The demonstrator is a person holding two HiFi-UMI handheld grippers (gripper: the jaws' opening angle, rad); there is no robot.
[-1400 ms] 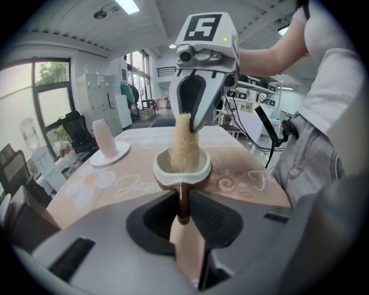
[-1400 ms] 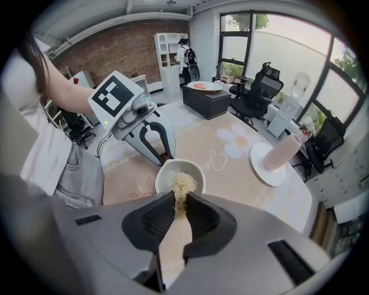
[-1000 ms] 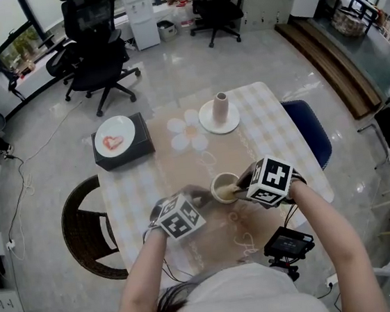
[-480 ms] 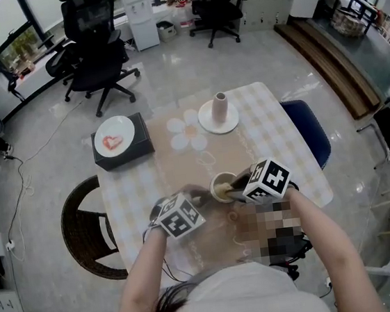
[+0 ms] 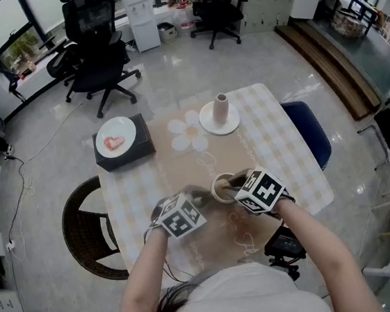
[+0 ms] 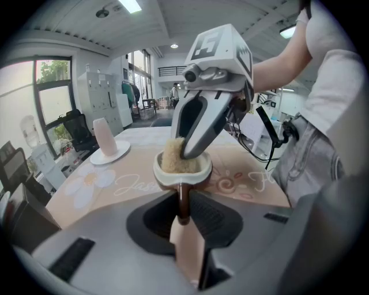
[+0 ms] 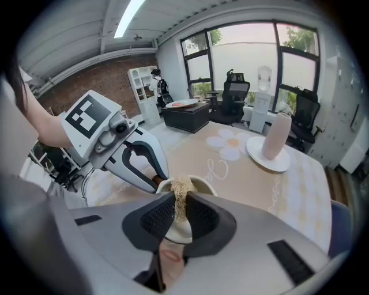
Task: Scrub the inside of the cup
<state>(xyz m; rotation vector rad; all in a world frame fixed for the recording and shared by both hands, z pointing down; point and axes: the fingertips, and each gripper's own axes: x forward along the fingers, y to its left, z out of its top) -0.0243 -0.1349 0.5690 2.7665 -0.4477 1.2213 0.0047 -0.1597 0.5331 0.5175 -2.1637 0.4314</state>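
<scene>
Working at the checked-cloth desk (image 5: 277,142), lower centre of the head view. Swinging the right gripper (image 5: 232,182) leftward from beside the rim to over the mouth, rolling the wrist on the way. Keeping the left gripper (image 6: 183,212) unmoved, fingers pinching the brown handle of the cream ceramic cup (image 6: 183,176) and steadying it upright on the desk. Pinching the tan fibrous scrub pad (image 7: 180,190) between the right fingers and pressing it down inside the cup. Probably scrubbing the inner wall now, with more strokes likely needed.
</scene>
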